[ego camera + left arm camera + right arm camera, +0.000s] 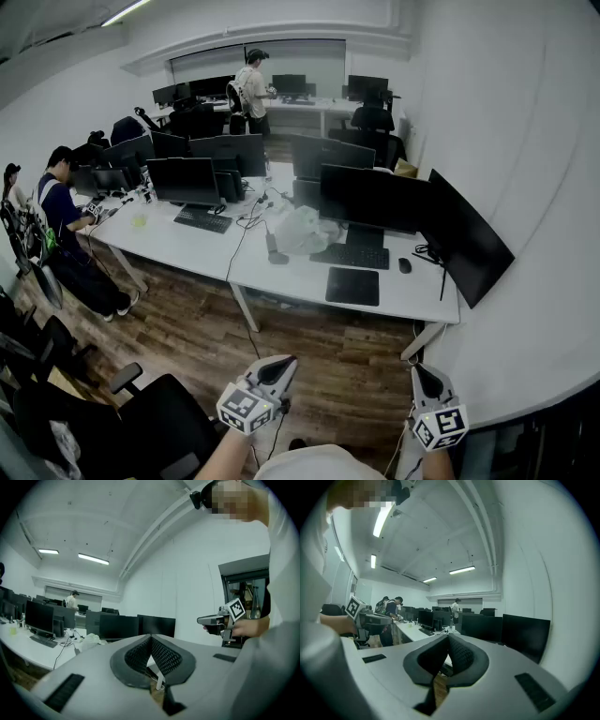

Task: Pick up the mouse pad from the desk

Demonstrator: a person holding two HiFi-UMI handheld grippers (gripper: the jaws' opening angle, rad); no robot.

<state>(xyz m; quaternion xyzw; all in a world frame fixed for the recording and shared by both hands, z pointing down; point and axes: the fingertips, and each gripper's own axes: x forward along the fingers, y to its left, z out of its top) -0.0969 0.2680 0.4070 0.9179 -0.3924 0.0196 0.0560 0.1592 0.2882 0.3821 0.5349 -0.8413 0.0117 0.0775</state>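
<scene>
Our left gripper [281,364] and right gripper [424,374] are closed, empty; the flat dark rectangular mouse pad [352,286] lies on the white desk [281,277].

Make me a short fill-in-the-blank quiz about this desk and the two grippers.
1. The mouse pad lies on the white desk directly in front of the ____.
2. The mouse sits beyond the pad's far ____ corner.
3. The left gripper and right gripper, jaws shut, hold ____.
Missing words: keyboard; right; nothing.
</scene>
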